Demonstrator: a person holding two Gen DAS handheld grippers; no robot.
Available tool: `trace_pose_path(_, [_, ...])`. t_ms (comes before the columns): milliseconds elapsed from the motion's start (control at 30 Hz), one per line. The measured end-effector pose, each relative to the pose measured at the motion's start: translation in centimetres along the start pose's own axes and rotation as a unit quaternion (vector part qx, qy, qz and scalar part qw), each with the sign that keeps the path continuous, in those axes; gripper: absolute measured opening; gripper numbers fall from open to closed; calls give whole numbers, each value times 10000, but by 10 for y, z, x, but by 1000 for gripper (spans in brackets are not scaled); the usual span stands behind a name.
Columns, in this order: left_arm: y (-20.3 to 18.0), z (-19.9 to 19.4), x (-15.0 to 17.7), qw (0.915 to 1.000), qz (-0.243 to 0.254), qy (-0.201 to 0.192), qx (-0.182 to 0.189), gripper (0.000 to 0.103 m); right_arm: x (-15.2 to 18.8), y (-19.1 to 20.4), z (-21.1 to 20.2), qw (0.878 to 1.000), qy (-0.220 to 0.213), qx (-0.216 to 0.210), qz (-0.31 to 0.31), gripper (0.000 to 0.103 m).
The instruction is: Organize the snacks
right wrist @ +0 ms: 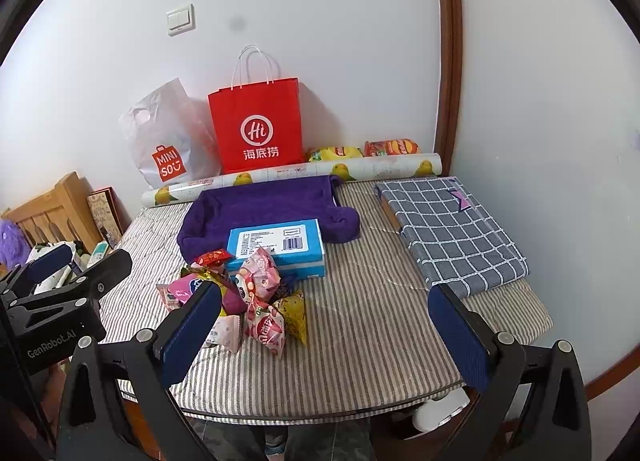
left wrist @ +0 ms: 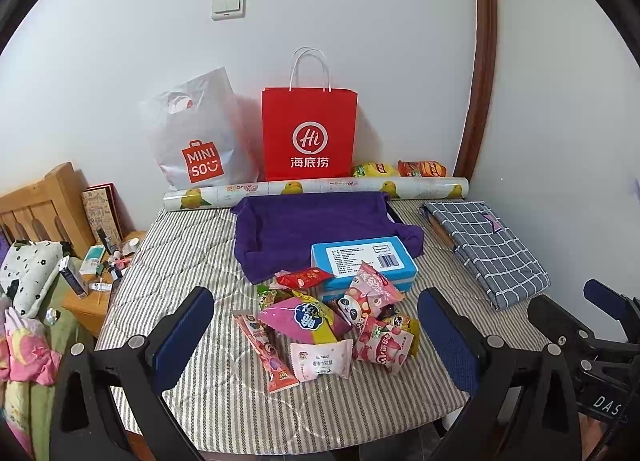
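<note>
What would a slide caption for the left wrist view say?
Open left hand-held gripper hovers over a snack pile beside a blue box on the striped table.

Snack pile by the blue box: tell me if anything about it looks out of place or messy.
The snack pile is a loose heap on the striped table cover, packets overlapping at all angles; a red packet leans on the blue box. Two chip bags lie apart, behind the patterned roll.

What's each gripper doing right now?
Left gripper: open, holding nothing, above the snack pile.
Right gripper: open, holding nothing.
</note>
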State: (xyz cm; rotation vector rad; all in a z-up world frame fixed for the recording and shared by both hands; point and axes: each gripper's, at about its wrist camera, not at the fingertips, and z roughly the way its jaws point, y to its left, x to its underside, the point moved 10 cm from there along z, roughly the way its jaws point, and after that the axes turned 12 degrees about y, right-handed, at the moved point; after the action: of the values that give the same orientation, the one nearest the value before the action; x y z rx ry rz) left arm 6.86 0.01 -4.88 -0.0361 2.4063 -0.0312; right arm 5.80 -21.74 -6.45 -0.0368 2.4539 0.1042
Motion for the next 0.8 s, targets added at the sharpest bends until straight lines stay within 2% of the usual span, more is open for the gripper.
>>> trace_pose_path(300, [-1, 0, -1, 10000, -21, 3, -6, 103, 2, -1, -9, 9997, -105, -190, 80, 102])
trace_pose_path(800, [-1, -2, -3, 10000, -30, -19, -87, 103, 4, -7, -9, 9997, -108, -135, 161, 102])
